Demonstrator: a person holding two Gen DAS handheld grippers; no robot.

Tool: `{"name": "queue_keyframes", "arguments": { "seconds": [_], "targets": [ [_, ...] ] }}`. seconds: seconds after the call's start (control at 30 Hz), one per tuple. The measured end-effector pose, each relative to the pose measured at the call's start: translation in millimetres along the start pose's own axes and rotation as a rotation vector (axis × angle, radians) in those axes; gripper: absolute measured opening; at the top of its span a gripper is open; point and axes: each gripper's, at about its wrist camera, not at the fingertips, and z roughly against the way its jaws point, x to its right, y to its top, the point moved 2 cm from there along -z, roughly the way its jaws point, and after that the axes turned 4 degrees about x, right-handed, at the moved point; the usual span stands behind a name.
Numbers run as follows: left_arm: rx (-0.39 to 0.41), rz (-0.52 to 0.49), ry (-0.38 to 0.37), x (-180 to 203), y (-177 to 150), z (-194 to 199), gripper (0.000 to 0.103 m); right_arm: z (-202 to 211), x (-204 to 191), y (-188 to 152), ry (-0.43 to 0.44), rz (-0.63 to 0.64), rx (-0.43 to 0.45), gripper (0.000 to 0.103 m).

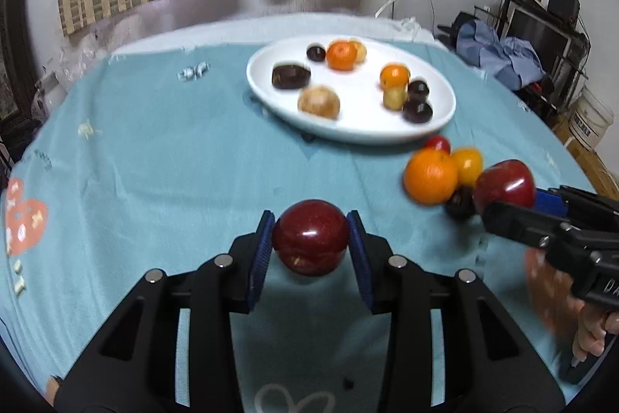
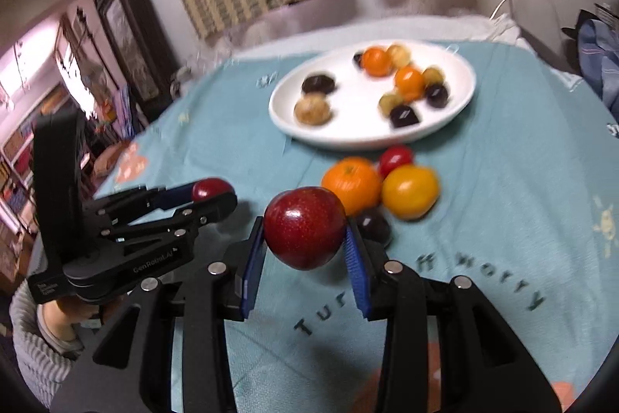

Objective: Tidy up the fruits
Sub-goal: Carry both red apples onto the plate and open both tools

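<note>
A red plum (image 1: 309,237) is clamped between the pads of the left gripper (image 1: 310,242), clear of the cloth (image 1: 154,157). A second plum (image 2: 305,228) is clamped in the right gripper (image 2: 305,239). The step in hand is judged to be transport. Next, both plums must be carried over the loose fruit (image 2: 381,182) to the plate (image 1: 356,132) and set on bare areas.

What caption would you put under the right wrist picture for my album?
Right hand-held gripper holds a red apple above the blue cloth, near the fruit plate.
</note>
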Motion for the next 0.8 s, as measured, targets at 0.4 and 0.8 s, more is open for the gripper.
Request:
{"name": "queue_keyframes", "arguments": {
  "seconds": [0.4, 0.8],
  "targets": [
    [0.009, -0.049, -0.056, 49.9, 72.6, -56.1, 0.039, -35.3, 59.8, 98.4, -0.121, -0.088, 0.092, 0.039],
    [0.008, -0.051, -0.073, 50.4, 72.2, -79.5, 0.056, -57.8, 79.2, 98.8, -0.16, -0.11, 0.109, 0.062]
  ]
}}
